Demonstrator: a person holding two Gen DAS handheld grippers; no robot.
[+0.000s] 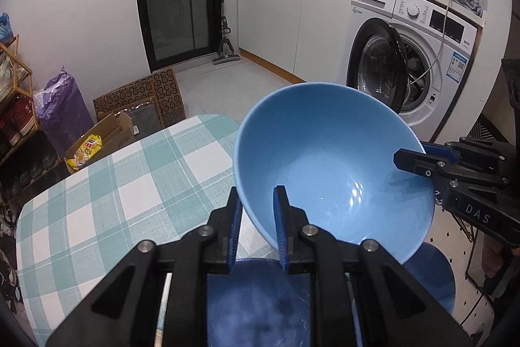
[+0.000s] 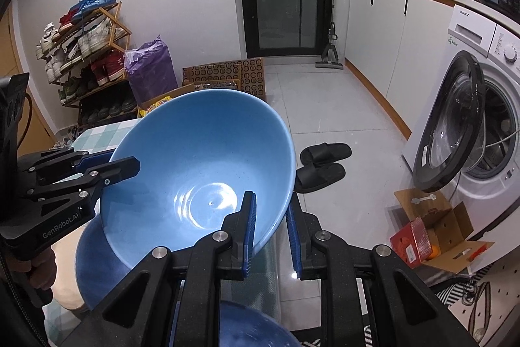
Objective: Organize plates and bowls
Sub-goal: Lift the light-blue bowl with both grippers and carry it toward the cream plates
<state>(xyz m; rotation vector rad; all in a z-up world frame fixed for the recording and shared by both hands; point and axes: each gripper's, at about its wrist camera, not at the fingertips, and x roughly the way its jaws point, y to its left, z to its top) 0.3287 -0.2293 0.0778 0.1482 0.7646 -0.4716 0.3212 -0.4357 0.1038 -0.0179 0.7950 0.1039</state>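
Observation:
A light blue bowl [image 1: 325,165] hangs tilted in the air over the table's edge, gripped at two sides of its rim. My left gripper [image 1: 258,212] is shut on the near rim, one finger inside and one outside. The right gripper [image 1: 409,160] pinches the rim from the right. In the right wrist view the same bowl [image 2: 201,171] has my right gripper [image 2: 269,210] shut on its near rim, and the left gripper [image 2: 130,166] clamps its left rim. Darker blue dishes [image 1: 260,298] [image 2: 94,256] lie below on the table, partly hidden by the grippers.
The table wears a green-and-white checked cloth [image 1: 113,184]. A washing machine [image 1: 406,60] with its door open stands to the right. Black slippers [image 2: 321,165], cardboard boxes [image 2: 435,226], a purple bag [image 2: 149,70] and a shoe rack [image 2: 87,54] are on the floor.

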